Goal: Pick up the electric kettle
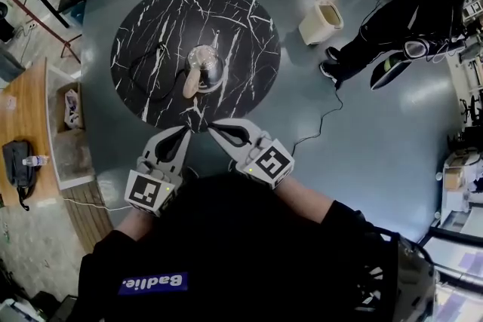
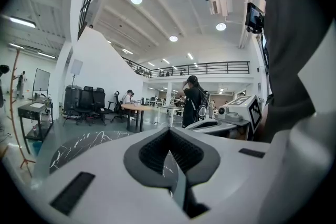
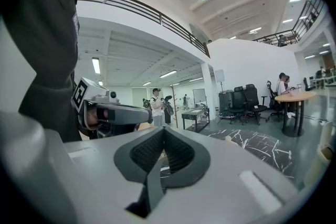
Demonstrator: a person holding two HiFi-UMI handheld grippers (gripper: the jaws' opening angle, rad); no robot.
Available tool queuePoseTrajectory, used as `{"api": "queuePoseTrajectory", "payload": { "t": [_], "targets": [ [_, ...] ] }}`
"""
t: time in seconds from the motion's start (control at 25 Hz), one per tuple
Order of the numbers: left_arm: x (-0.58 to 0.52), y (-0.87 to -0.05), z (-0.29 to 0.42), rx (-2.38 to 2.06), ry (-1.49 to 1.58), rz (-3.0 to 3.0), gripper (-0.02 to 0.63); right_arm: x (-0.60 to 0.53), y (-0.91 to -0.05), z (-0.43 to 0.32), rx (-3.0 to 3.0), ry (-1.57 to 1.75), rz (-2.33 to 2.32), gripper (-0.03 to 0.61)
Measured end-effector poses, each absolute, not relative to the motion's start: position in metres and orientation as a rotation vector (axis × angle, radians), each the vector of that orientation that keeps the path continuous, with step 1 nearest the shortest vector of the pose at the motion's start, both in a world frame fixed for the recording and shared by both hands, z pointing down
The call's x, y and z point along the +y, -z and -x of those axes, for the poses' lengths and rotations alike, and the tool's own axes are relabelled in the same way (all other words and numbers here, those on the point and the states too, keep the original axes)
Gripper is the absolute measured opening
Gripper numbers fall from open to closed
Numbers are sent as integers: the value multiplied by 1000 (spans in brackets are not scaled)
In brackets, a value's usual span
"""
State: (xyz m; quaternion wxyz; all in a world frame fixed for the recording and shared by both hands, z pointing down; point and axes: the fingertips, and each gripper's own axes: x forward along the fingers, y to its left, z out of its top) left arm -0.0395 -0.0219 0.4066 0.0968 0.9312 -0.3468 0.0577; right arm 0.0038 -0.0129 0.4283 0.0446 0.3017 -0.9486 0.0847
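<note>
The electric kettle, a clear-and-steel body with a tan handle, stands near the middle of a round black marble table. Its black cord loops off to the left on the tabletop. Both grippers are held close to the person's body at the table's near edge, well short of the kettle. The left gripper is shut with nothing in it. The right gripper is likewise shut and empty. Their tips nearly meet, angled toward each other.
A beige waste bin stands on the floor right of the table. A person in black stands beyond it, and a cable trails across the floor. A wooden desk with a black bag lies at the left.
</note>
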Motion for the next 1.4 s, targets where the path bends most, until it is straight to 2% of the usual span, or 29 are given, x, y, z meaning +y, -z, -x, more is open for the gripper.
{"api": "queuePoseTrajectory", "payload": {
  "t": [0.44,1.4],
  "targets": [
    [-25,-415,54,-1073,-199,-2732,6,-48,-489,-22,-2795,-414,-981,21],
    [-20,-430,75,-1180,-245,-2668,6,-80,-540,-11,-2747,-466,-903,38]
  ]
}}
